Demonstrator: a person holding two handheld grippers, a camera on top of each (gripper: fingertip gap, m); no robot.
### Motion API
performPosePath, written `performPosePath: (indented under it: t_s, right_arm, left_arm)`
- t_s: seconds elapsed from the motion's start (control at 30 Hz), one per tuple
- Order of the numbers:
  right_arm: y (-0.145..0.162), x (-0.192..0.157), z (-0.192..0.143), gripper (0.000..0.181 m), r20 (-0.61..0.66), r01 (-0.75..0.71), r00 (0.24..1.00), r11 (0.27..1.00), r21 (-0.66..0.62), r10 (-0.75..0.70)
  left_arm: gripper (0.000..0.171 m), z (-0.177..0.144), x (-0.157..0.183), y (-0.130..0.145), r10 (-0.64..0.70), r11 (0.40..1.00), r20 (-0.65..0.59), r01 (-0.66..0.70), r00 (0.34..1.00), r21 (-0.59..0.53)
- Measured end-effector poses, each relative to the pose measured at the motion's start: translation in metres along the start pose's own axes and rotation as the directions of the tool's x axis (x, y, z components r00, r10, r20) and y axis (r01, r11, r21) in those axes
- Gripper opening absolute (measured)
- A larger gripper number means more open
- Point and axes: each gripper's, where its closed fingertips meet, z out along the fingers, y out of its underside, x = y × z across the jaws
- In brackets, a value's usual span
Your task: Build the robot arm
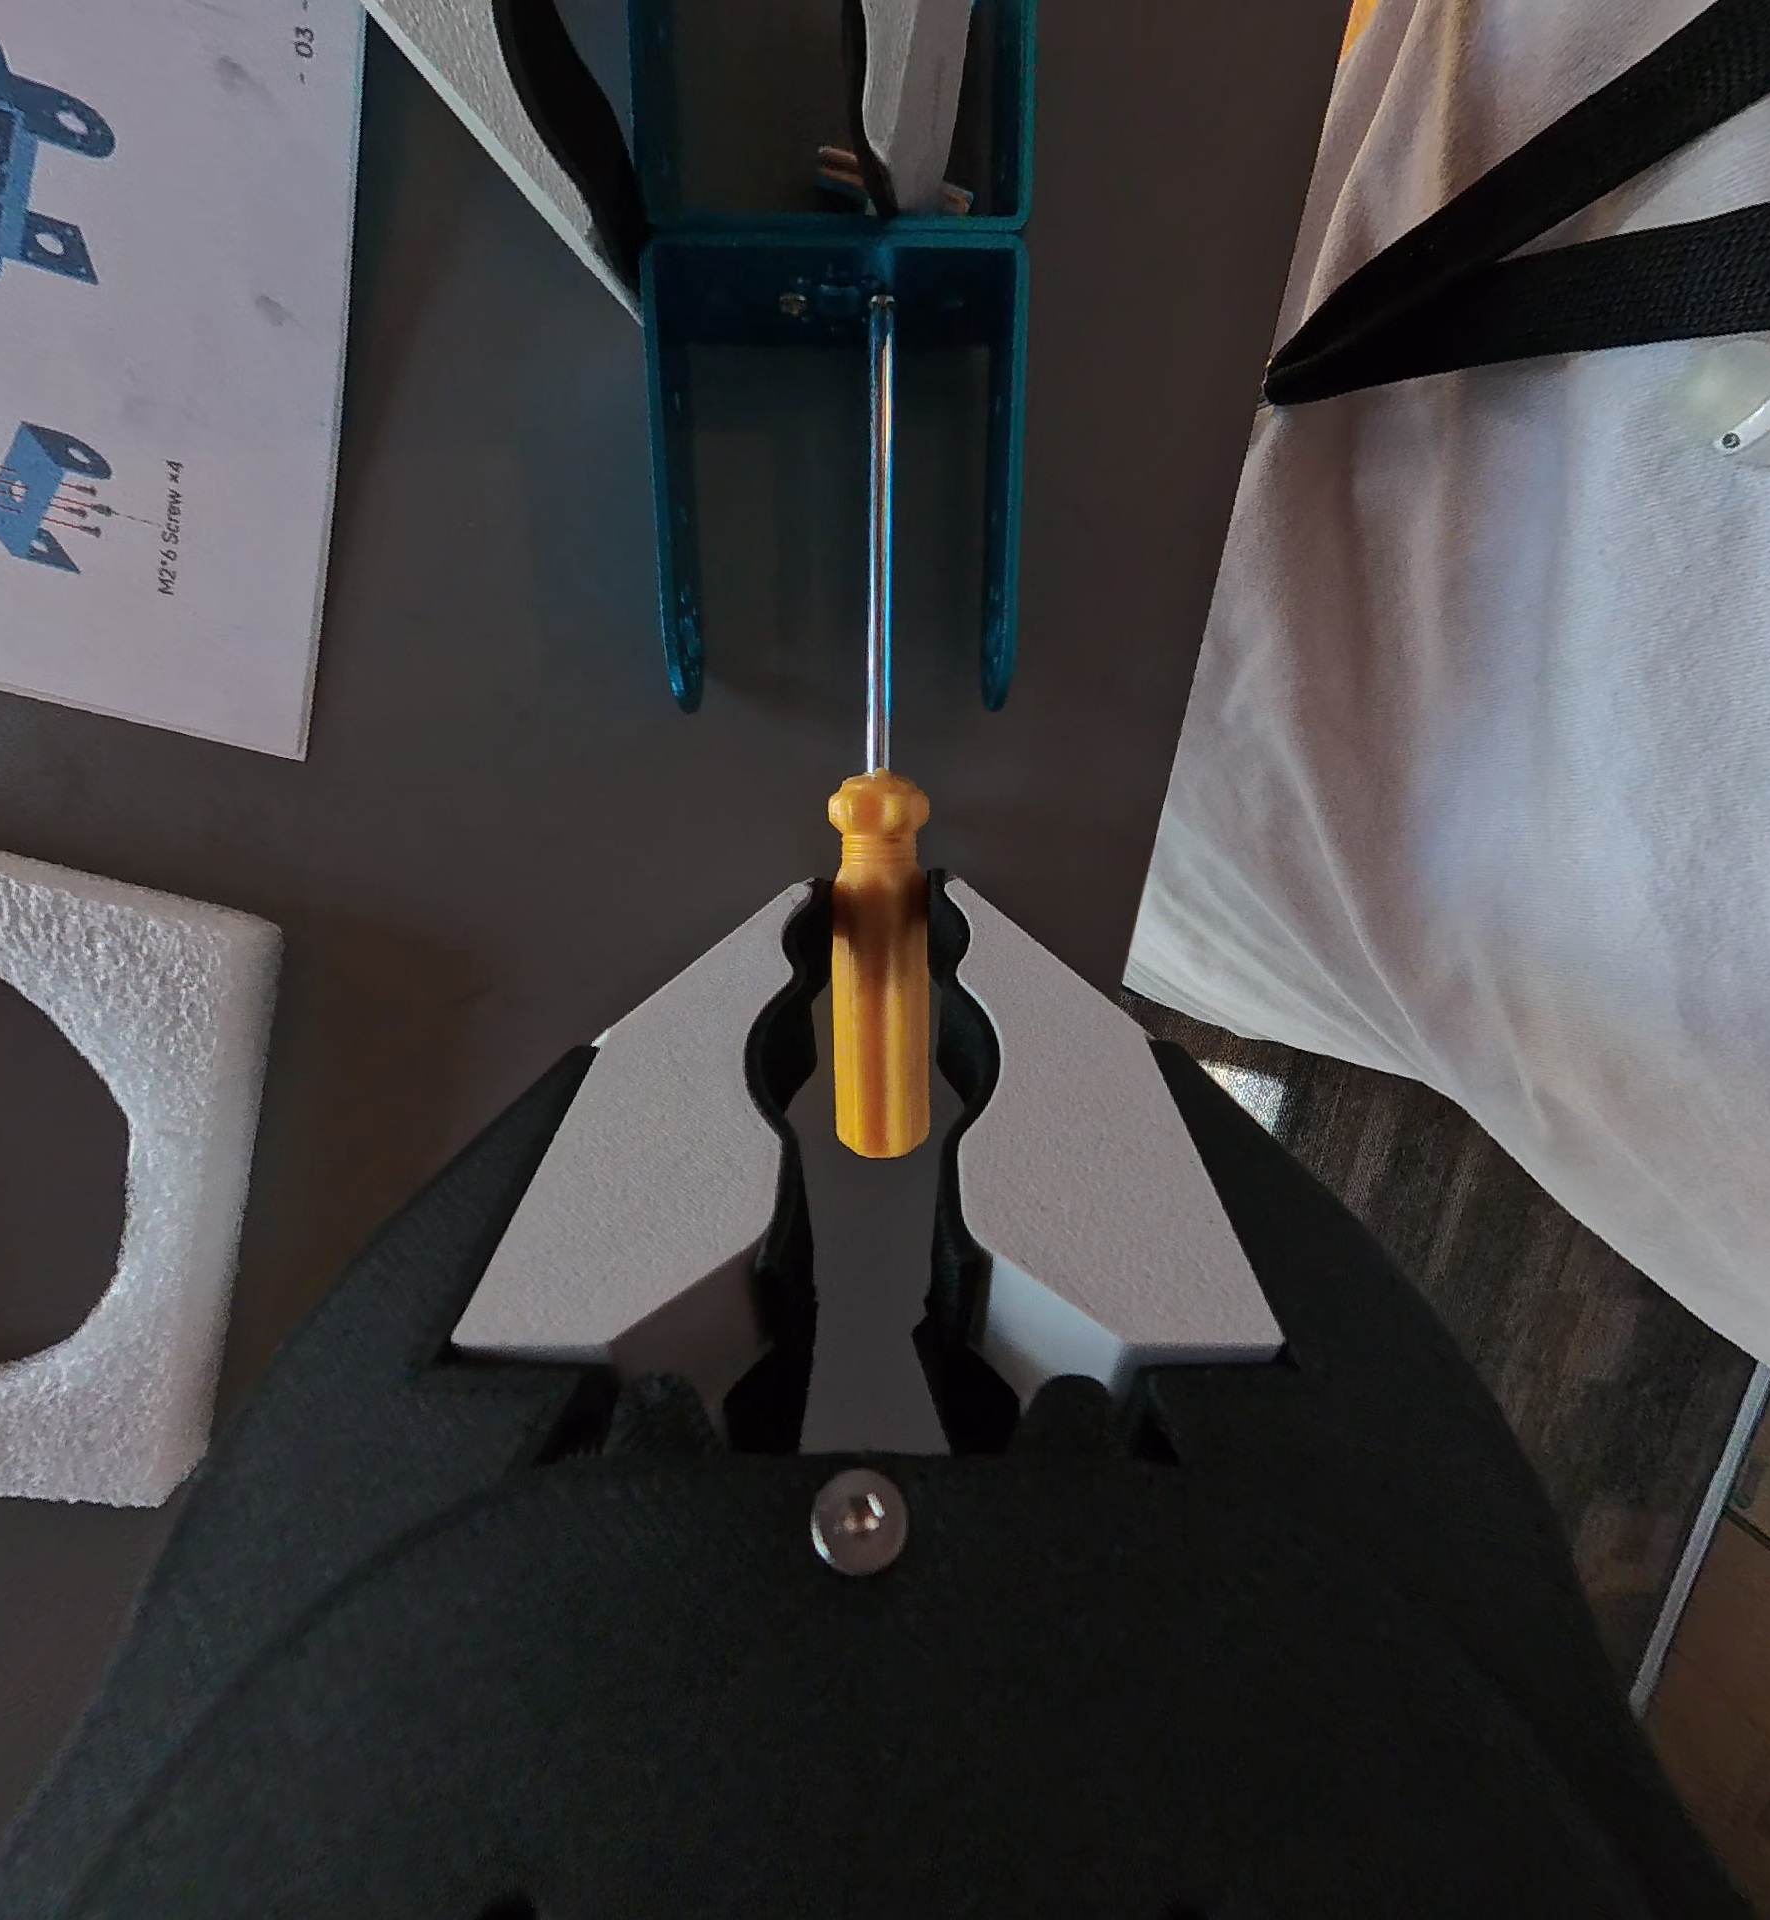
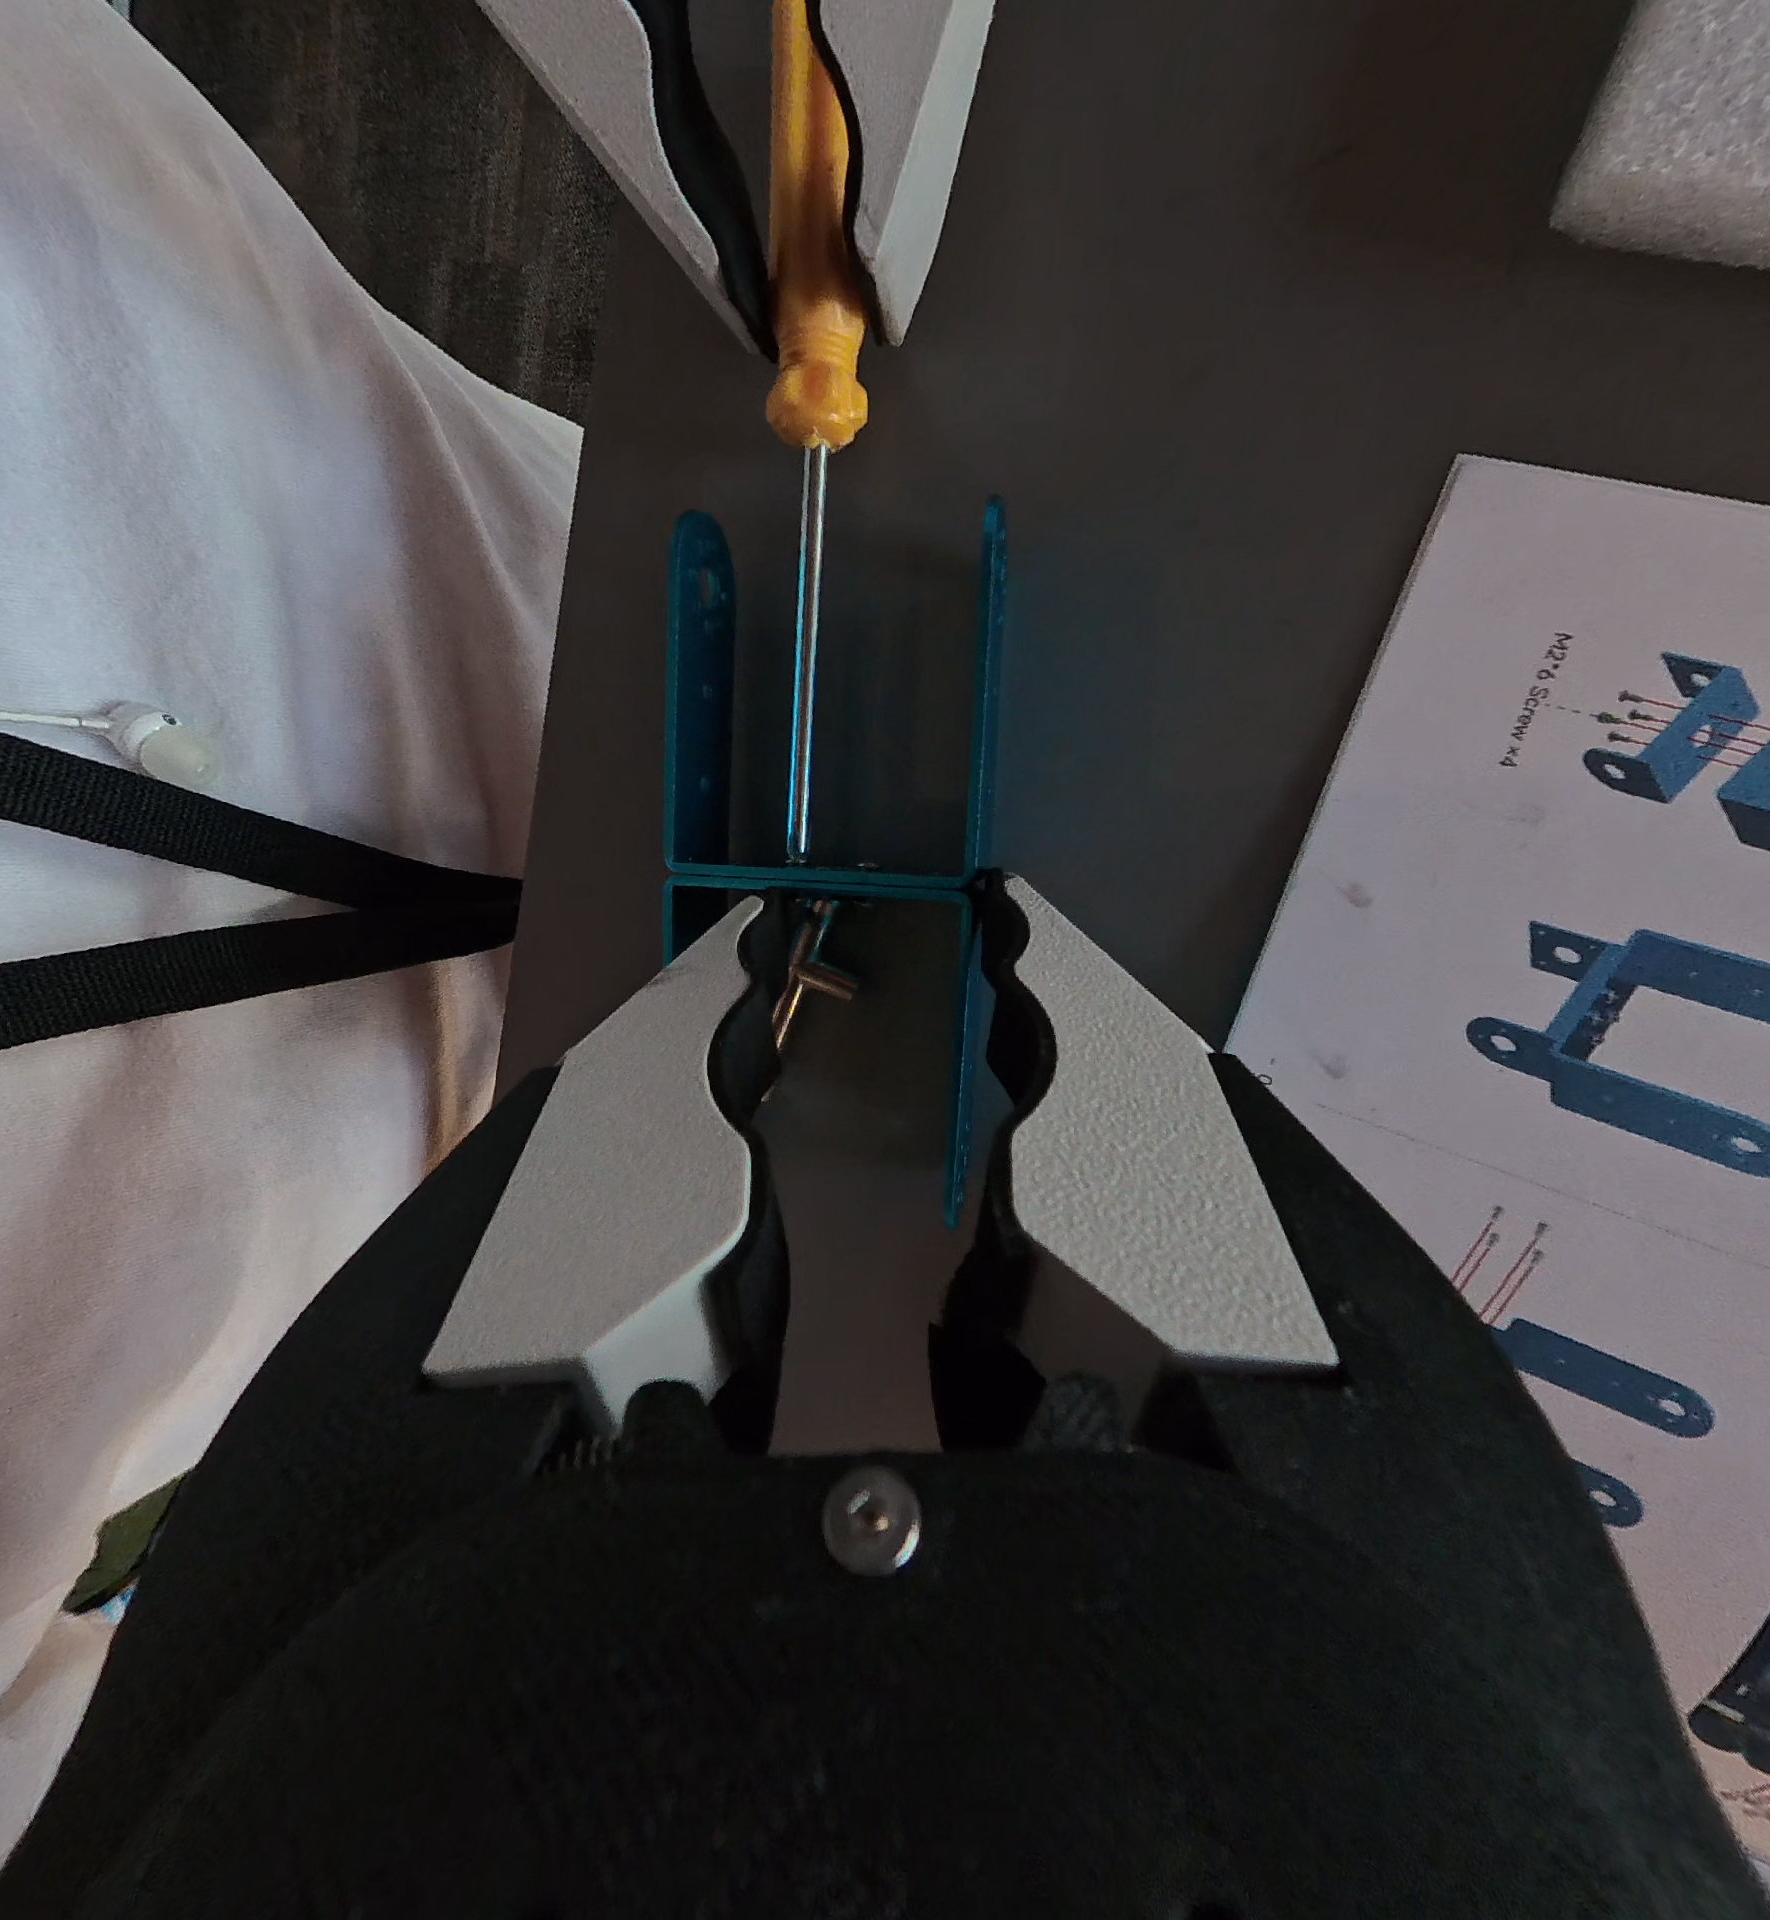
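Screwdriver, slim orange plastic handle, thin steel shaft | light, stiff, slick; hold mid-handle | left gripper clenched on it | tip at teal metal U-brackets | right gripper grasping bracket wall.

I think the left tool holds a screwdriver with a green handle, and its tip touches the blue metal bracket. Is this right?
Not quite: the handle is orange, not green. The left wrist view shows the left tool shut on the screwdriver, whose tip does reach the blue metal bracket, as you said.
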Motion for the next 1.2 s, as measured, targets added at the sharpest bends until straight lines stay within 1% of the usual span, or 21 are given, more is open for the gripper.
performPosePath:
  t_s: [0.2, 0.3, 0.37, 0.47, 0.5, 0.57, 0.63, 0.67, 0.7, 0.73, 0.77, 0.8, 0.83, 0.87, 0.93, 0.97, 1.0, 1.03, 1.07, 1.1, 1.2]
  right_arm:
    - [-0.001, 0.000, 0.001, 0.037, -0.001, 0.008, 1.000, 1.000, -0.006, -0.008]
    - [-0.006, 0.005, 0.002, 0.037, -0.014, -0.007, 1.000, 1.000, 0.021, 0.007]
    - [-0.009, 0.004, 0.002, 0.039, 0.033, -0.044, 0.999, 0.998, 0.040, 0.042]
    - [-0.013, 0.004, -0.005, 0.054, 0.065, -0.076, 0.995, 0.995, 0.065, 0.071]
    - [-0.012, 0.006, -0.009, 0.052, 0.050, -0.071, 0.996, 0.995, 0.068, 0.067]
    - [-0.011, 0.015, -0.019, 0.050, -0.032, -0.057, 0.998, 0.993, 0.100, 0.061]
    - [-0.017, 0.023, -0.036, 0.041, -0.141, -0.022, 0.989, 0.979, 0.200, 0.051]
    - [-0.022, 0.032, -0.048, 0.039, -0.241, 0.015, 0.969, 0.964, 0.265, 0.052]
    - [-0.027, 0.042, -0.063, 0.040, -0.374, 0.076, 0.926, 0.944, 0.320, 0.052]
    - [-0.027, 0.053, -0.078, 0.040, -0.513, 0.141, 0.856, 0.928, 0.344, 0.060]
    - [-0.022, 0.066, -0.094, 0.042, -0.652, 0.174, 0.753, 0.927, 0.332, 0.093]
    - [-0.013, 0.080, -0.110, 0.055, -0.765, 0.171, 0.629, 0.936, 0.307, 0.136]
    - [-0.001, 0.091, -0.122, 0.071, -0.835, 0.134, 0.521, 0.949, 0.286, 0.178]
    - [0.013, 0.102, -0.132, 0.081, -0.880, 0.059, 0.415, 0.959, 0.277, 0.229]
    - [0.046, 0.120, -0.159, 0.084, -0.944, -0.096, 0.162, 0.957, 0.274, 0.286]
    - [0.059, 0.124, -0.172, 0.081, -0.952, -0.139, 0.040, 0.946, 0.294, 0.302]
    - [0.069, 0.125, -0.183, 0.073, -0.946, -0.168, -0.055, 0.931, 0.324, 0.319]
    - [0.077, 0.124, -0.190, 0.067, -0.932, -0.190, -0.128, 0.914, 0.358, 0.338]
    - [0.083, 0.122, -0.194, 0.067, -0.916, -0.210, -0.180, 0.895, 0.393, 0.359]
    - [0.087, 0.119, -0.197, 0.067, -0.899, -0.225, -0.215, 0.876, 0.426, 0.382]
    - [0.092, 0.110, -0.198, 0.064, -0.861, -0.229, -0.270, 0.840, 0.492, 0.431]
  left_arm:
    - [0.017, 0.001, 0.000, 0.002, 0.003, 1.000, 0.001, -0.003, 1.000, -0.008]
    - [0.017, 0.000, -0.004, 0.008, 0.003, 1.000, 0.023, -0.002, 1.000, -0.021]
    - [0.017, -0.004, -0.003, 0.010, -0.010, 1.000, 0.018, 0.010, 1.000, 0.004]
    - [0.017, -0.010, -0.005, 0.016, -0.023, 0.999, 0.029, 0.022, 0.999, 0.032]
    - [0.017, -0.012, -0.006, 0.019, -0.027, 0.999, 0.032, 0.026, 0.999, 0.042]
    - [0.017, -0.015, -0.005, 0.023, -0.045, 0.997, 0.023, 0.043, 0.999, 0.069]
    - [0.017, -0.018, -0.005, 0.029, -0.053, 0.994, 0.027, 0.050, 0.998, 0.098]
    - [0.017, -0.021, -0.005, 0.032, -0.057, 0.992, 0.032, 0.053, 0.998, 0.112]
    - [0.017, -0.024, -0.005, 0.035, -0.063, 0.989, 0.035, 0.058, 0.997, 0.133]
    - [0.017, -0.027, -0.005, 0.036, -0.070, 0.985, 0.037, 0.064, 0.997, 0.159]
    - [0.017, -0.031, -0.006, 0.037, -0.076, 0.980, 0.040, 0.068, 0.996, 0.188]
    - [0.017, -0.035, -0.008, 0.037, -0.078, 0.974, 0.044, 0.066, 0.996, 0.216]
    - [0.017, -0.038, -0.010, 0.037, -0.073, 0.969, 0.054, 0.058, 0.996, 0.238]
    - [0.017, -0.040, -0.012, 0.037, -0.063, 0.966, 0.068, 0.044, 0.996, 0.255]
    - [0.017, -0.045, -0.017, 0.034, -0.043, 0.956, 0.093, 0.014, 0.995, 0.294]
    - [0.017, -0.047, -0.019, 0.031, -0.034, 0.948, 0.098, 0.001, 0.995, 0.318]
    - [0.017, -0.048, -0.020, 0.028, -0.027, 0.939, 0.096, -0.008, 0.995, 0.343]
    - [0.017, -0.050, -0.021, 0.024, -0.021, 0.930, 0.094, -0.015, 0.995, 0.368]
    - [0.017, -0.052, -0.021, 0.021, -0.014, 0.920, 0.092, -0.023, 0.996, 0.391]
    - [0.017, -0.053, -0.020, 0.019, -0.005, 0.911, 0.088, -0.032, 0.996, 0.412]
    - [0.017, -0.051, -0.021, 0.018, 0.002, 0.898, 0.094, -0.043, 0.996, 0.439]
